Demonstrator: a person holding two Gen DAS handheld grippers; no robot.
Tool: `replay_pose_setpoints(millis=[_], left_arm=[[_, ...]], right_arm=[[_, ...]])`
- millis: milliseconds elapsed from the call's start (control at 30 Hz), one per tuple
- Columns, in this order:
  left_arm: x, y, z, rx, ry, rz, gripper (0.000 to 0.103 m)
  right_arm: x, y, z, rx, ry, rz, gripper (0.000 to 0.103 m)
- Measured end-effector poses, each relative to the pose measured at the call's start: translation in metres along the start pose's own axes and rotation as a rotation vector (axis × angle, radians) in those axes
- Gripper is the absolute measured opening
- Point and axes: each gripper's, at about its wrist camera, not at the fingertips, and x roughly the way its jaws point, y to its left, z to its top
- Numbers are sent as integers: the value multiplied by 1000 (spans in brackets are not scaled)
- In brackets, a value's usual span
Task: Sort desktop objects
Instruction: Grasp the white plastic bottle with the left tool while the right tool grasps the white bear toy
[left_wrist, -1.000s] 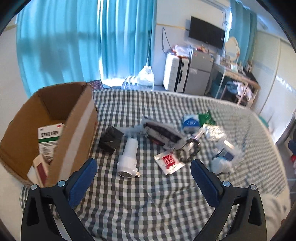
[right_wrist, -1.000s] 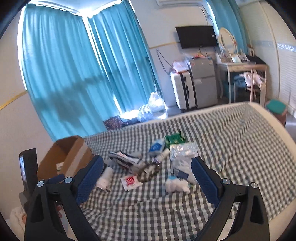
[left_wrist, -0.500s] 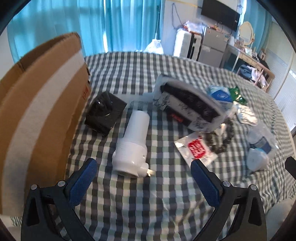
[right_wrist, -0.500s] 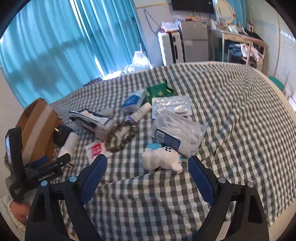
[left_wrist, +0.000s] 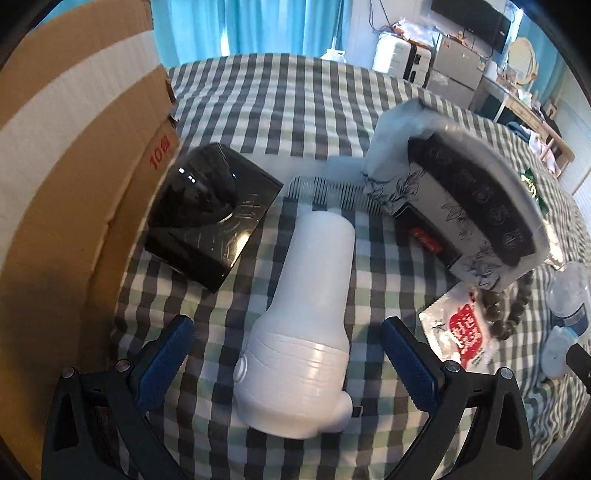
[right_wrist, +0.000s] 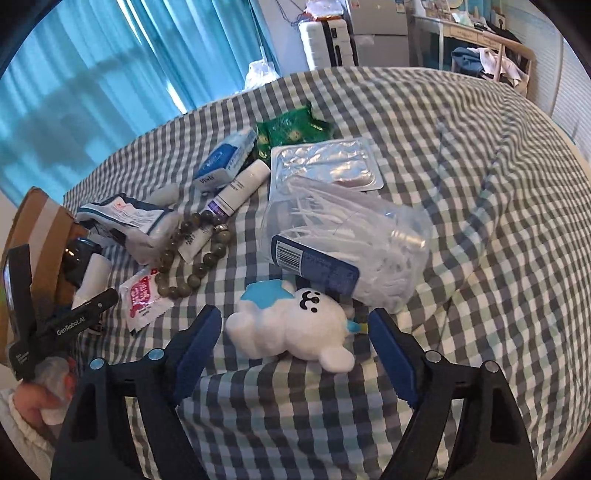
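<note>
My left hand-held gripper (left_wrist: 286, 345) is spread wide, its ribbed blue pads either side of the smooth white plastic bottle (left_wrist: 308, 321) that lies on the checked cloth (left_wrist: 266, 99), not touching it. Just beyond lie a glossy black box (left_wrist: 212, 218) against the corrugated carton (left_wrist: 70, 147), a fine-toothed comb (left_wrist: 332, 192) and a crinkly pouch (left_wrist: 469, 206).

My right hand-held gripper (right_wrist: 295, 332) is closing, pads still clear of the fluffy white plush (right_wrist: 291, 325) between them. Behind the plush sits a clear bag (right_wrist: 351, 240) of thin white picks, then a foil blister sheet (right_wrist: 325, 164), a round-beaded bracelet (right_wrist: 192, 251), a small tube (right_wrist: 240, 190), a red sachet (right_wrist: 142, 299) and a green packet (right_wrist: 288, 127).
</note>
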Motion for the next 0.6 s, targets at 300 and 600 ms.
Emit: replay_pose_setpoints(millis=[300, 600], left_arm=[[-10, -2, -5, 39, -48, -22, 61], [-33, 6, -5, 35, -7, -87, 46]], right_arm=[[5, -2, 1, -10, 20, 6, 64], [-8, 5, -7, 4, 32, 48, 63]])
